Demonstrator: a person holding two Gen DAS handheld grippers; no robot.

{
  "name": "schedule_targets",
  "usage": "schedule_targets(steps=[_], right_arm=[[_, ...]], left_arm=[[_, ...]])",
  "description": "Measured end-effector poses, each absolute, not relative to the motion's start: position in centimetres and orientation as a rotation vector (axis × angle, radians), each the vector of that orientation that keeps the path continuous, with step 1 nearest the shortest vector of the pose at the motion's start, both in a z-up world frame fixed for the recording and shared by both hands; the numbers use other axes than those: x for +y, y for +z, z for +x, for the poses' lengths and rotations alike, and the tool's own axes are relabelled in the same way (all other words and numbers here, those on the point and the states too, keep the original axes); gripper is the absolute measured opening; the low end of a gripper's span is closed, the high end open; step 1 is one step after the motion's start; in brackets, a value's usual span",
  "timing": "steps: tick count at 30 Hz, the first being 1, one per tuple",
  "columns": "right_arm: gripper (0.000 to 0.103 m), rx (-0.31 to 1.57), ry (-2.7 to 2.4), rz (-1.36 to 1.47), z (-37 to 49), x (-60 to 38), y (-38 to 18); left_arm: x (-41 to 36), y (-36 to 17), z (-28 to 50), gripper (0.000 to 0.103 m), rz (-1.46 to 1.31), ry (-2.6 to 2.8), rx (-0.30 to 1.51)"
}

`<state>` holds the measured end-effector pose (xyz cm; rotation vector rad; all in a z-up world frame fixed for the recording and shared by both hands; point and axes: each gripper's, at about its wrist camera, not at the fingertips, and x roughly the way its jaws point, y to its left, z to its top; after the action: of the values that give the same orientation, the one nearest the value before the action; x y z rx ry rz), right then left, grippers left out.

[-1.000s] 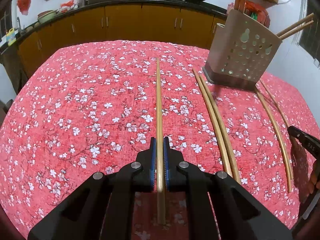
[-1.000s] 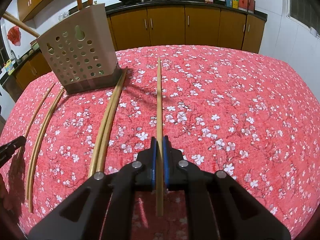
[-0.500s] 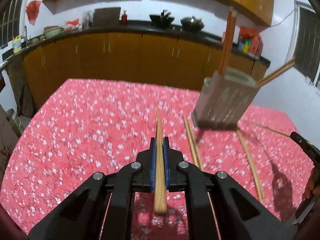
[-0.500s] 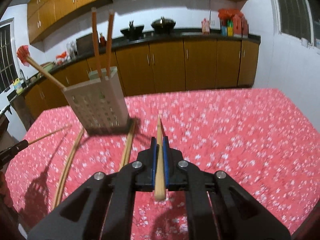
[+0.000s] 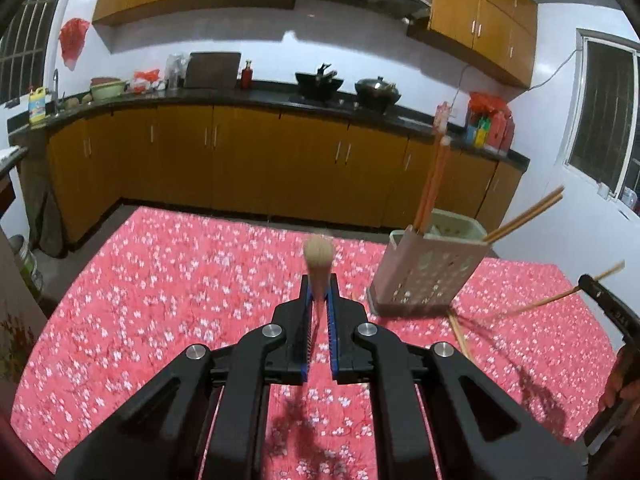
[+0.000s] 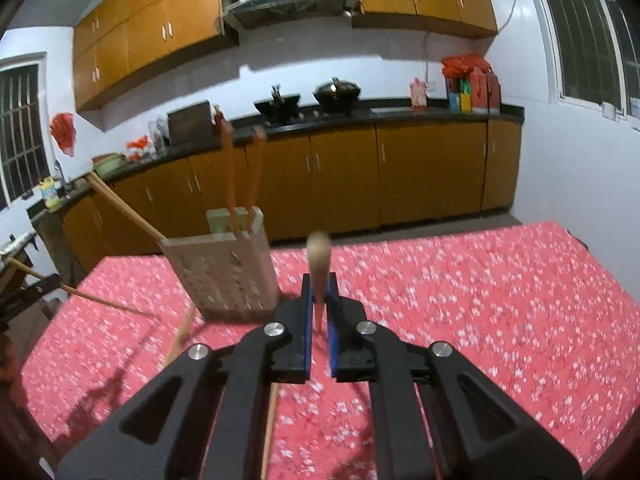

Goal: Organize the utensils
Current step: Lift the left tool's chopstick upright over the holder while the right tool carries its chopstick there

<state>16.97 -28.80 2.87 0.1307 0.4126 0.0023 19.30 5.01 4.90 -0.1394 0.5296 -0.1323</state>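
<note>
Clamping one chopstick (image 5: 317, 264) each, axis pointing straight ahead, the left hand-held gripper (image 5: 318, 300) has the perforated holder (image 5: 424, 272) ahead to its right on the bench (image 5: 160, 280), while the right hand-held gripper (image 6: 319, 300) finds it ahead-left, seemingly nearer.

I have raised both grippers off the red floral tablecloth (image 5: 160, 300) since a second ago. Each long wooden chopstick (image 5: 318, 264), then lying flat on the cloth, now tilts up, its blunt end at frame centre. The beige perforated utensil holder (image 5: 428, 276) has dropped from upper right to middle right of my left view.
</note>
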Motion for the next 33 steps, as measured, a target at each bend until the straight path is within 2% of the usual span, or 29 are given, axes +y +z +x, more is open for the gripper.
schedule_targets(steps=[7, 15, 25, 33], right_arm=[[0.007, 0.306, 0.139, 0.166, 15.7, -27.6, 9.4], [0.007, 0.147, 0.175, 0.151, 16.0, -25.3, 14.2], [0.007, 0.032, 0.122, 0.155, 19.4, -24.2, 15.2], [0.007, 0.062, 0.099, 0.136, 23.5, -23.1, 13.9]], left_arm=[[3.9, 8.6, 18.8, 0.007, -0.134, -0.187, 0.454], [0.9, 13.2, 18.0, 0.007, -0.114, -0.308, 0.359], [-2.1, 16.0, 20.1, 0.007, -0.104, -0.323, 0.283], [-1.8, 15.7, 22.9, 0.007, -0.176, -0.280, 0.241]])
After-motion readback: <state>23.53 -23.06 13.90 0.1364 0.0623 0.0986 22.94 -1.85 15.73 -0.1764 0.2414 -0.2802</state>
